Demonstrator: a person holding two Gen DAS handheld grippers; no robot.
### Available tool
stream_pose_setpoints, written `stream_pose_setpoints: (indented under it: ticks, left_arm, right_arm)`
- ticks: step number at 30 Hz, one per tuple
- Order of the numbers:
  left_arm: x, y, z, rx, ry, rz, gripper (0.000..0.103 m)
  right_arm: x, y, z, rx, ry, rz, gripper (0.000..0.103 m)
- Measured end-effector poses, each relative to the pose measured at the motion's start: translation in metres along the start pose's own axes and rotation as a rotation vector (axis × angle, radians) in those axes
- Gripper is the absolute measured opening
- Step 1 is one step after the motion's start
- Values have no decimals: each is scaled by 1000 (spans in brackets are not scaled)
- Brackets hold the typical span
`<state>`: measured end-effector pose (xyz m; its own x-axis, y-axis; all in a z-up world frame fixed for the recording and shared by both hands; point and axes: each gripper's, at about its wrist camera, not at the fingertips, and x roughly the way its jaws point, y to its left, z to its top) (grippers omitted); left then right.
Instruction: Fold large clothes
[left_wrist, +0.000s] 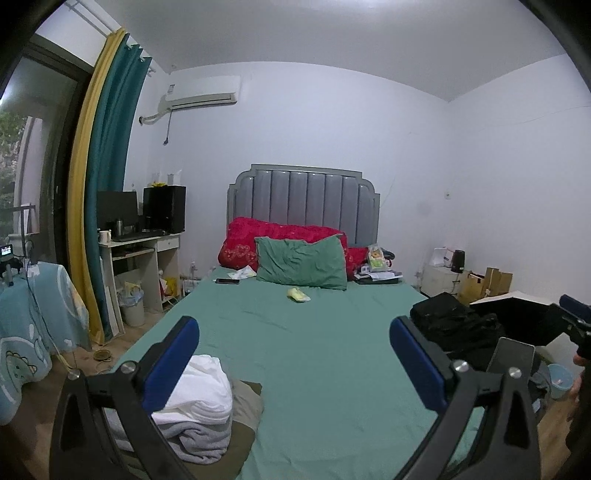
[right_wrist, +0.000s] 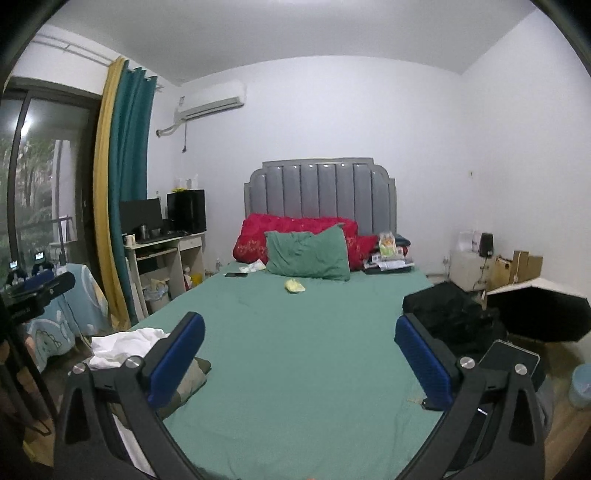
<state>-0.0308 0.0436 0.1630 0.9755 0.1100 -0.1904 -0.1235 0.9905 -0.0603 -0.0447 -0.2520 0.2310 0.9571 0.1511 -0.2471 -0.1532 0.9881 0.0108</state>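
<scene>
A pile of clothes lies at the bed's near left corner: a white garment (left_wrist: 205, 387) on top, a grey one (left_wrist: 199, 439) under it and an olive one (left_wrist: 245, 402) at the bottom. In the right wrist view the white garment (right_wrist: 122, 345) shows beside the left finger. A heap of black clothes (left_wrist: 448, 323) (right_wrist: 448, 314) sits on the bed's right edge. My left gripper (left_wrist: 295, 350) hovers open above the green sheet (left_wrist: 314, 350), with nothing between its blue pads. My right gripper (right_wrist: 299, 350) is likewise open and empty over the sheet (right_wrist: 295, 350).
A green pillow (left_wrist: 301, 266), red pillows (left_wrist: 258, 236), a phone (left_wrist: 227, 281) and a small yellow item (left_wrist: 298, 294) lie near the headboard. A desk (left_wrist: 140, 254) stands left of the bed, a black umbrella (right_wrist: 539, 314) and boxes to the right. A cloth-covered table (left_wrist: 33, 317) stands at far left.
</scene>
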Motion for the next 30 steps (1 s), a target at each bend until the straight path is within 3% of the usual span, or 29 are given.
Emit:
stream_pose_setpoints:
  ticks: [5, 22, 30]
  left_arm:
    - [4, 9, -9, -18, 22, 4, 103]
    - [22, 28, -37, -52, 72, 27, 103]
    - [21, 29, -39, -55, 73, 28, 103]
  right_arm:
    - [10, 10, -4, 20, 16, 42, 102]
    - [54, 28, -39, 30, 103, 46, 102]
    - [54, 35, -44, 23, 116, 50, 102]
